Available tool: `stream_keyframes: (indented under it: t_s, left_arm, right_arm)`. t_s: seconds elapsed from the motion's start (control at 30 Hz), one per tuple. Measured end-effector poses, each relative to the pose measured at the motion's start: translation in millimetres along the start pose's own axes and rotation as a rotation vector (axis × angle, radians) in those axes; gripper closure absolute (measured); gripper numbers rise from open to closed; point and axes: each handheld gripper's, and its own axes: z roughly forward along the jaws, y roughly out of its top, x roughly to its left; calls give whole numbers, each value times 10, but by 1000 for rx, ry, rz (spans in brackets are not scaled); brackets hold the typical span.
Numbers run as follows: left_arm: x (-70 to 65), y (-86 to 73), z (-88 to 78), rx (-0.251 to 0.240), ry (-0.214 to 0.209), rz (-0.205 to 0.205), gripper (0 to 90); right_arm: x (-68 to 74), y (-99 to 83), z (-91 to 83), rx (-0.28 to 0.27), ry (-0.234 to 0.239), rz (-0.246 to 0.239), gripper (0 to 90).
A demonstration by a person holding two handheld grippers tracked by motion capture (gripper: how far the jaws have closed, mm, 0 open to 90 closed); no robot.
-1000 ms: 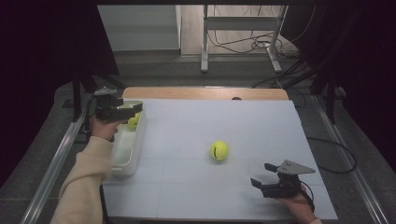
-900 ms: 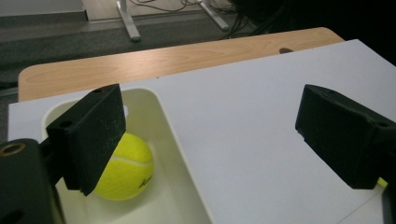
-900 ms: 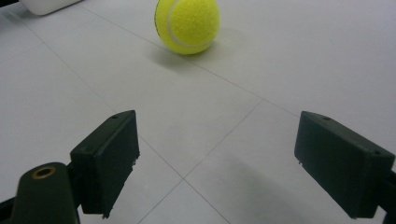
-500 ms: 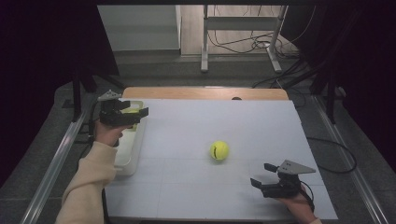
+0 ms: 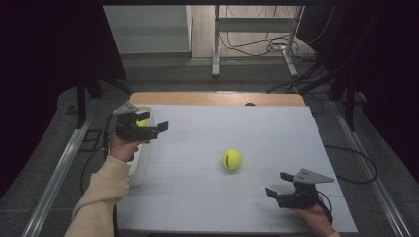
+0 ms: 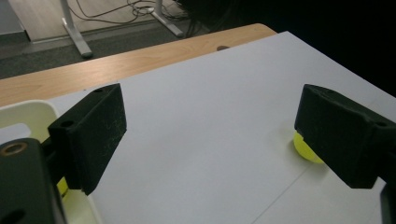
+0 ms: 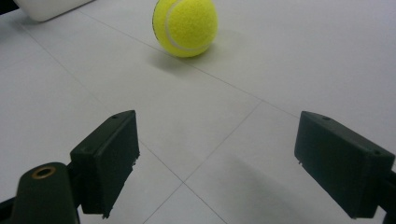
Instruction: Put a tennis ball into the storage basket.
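A yellow tennis ball (image 5: 231,159) lies on the white table top (image 5: 237,128), near its middle. My left gripper (image 5: 154,121) hovers open above the table's left edge, over the white tray (image 5: 140,163), with nothing between its jaws. In the left gripper view that gripper (image 6: 210,121) looks across the table, and the ball (image 6: 304,150) peeks out behind the right-hand jaw. A second yellow ball (image 5: 143,121) lies in the tray (image 6: 23,116), partly hidden. My right gripper (image 5: 278,183) rests open at the front right, with the ball (image 7: 185,25) ahead of its gripper (image 7: 217,144).
A wooden strip (image 5: 217,98) runs along the table's far edge. Beyond it stand metal frame legs (image 5: 216,44) and loose cables (image 5: 267,47) on the floor. A metal rail (image 5: 59,168) runs along the left side. The tray's corner (image 7: 46,9) shows far off.
My left gripper has shifted a little to the right, away from the tray and toward the table's middle. The right gripper and the ball on the table have not moved.
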Motion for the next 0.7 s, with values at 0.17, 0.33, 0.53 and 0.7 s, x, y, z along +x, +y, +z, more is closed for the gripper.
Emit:
stream_keyframes:
  t_s: [0.17,0.33,0.53,0.7]
  left_arm:
    - [-59,-11,20,-10,-16,12,102]
    - [-147,0,29,-13,-38,30,102]
    - [-245,-16,90,1,-55,41,100]
    - [-280,-26,157,14,-65,41,100]
  right_arm:
    - [17,-10,2,7,-6,-5,146]
    - [20,-1,18,9,-9,-8,146]
    - [18,1,24,10,-1,-17,146]
    - [3,4,29,8,3,-12,146]
